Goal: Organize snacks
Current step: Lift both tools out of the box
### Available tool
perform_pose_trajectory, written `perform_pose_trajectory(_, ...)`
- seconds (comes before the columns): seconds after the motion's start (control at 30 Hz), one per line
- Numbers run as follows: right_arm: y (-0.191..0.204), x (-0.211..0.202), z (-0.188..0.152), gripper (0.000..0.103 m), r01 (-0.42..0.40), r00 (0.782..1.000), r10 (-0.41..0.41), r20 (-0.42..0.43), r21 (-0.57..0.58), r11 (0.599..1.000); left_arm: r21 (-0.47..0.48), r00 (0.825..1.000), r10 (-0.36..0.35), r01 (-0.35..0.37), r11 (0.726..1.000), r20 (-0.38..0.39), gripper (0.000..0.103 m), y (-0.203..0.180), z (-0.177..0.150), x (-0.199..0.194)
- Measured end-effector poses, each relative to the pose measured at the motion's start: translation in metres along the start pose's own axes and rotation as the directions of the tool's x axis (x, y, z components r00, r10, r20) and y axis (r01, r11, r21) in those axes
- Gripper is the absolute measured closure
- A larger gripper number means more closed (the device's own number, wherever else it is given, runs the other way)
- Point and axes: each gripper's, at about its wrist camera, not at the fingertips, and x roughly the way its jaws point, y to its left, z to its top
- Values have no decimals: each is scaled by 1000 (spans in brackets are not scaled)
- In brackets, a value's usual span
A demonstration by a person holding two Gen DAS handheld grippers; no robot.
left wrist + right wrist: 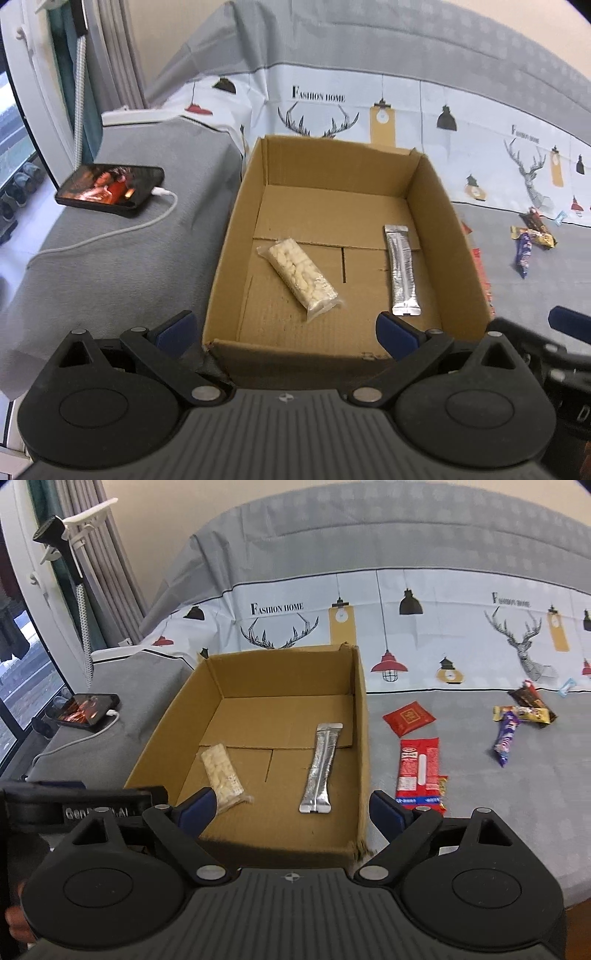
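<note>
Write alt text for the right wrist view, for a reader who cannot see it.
An open cardboard box sits on a grey bed cover, holding a clear pack of white snack pieces and a silver stick sachet. The right gripper hovers open and empty at its near edge. More wrapped snacks, including a red packet, lie right of the box.

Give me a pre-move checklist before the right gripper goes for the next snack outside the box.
1. Right gripper free: ok, jaws wide apart, nothing between them.
2. Left gripper free: ok, jaws apart, empty.
3. Open brown cardboard box has room: ok, only the clear packet of white puffed pieces and the silver foil stick sachet lie on its floor.
4. Nearest target reachable: ok, the long red snack packet lies flat on the grey cloth just right of the box.
5. Target unobstructed: cannot tell, a second wrapper peeks out along its right edge.
6. Black smartphone with white cable clear of path: ok, left of the box.
</note>
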Motion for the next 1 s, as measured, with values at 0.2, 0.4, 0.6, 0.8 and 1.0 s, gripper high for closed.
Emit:
perform_pose_trajectory(0.2,0,-33,-11,11,6,998,-6,58,-5,1000,-8,1000,-8,9,1000,17,0,-4,-15,-29)
perform_pose_trajectory(0.4,3,-59,-18,9,-12,993,15,114,-23,1000,0,999,9,-9,1000,53,0,-8,-28,-55)
perform_pose_trajectory(0.6,4,-76,-24,7,-18,990,20,142,-21,1000,2,997,14,-15,1000,79,0,-9,-36,-72)
perform_pose_trajectory(0.8,8,-86,-28,5,-21,987,25,159,-27,999,6,996,15,-16,1000,90,0,-9,-43,-80)
perform_pose_trajectory(1.0,8,-90,-29,1,-17,986,21,166,-25,1000,3,996,11,-12,1000,83,0,-7,-45,-82)
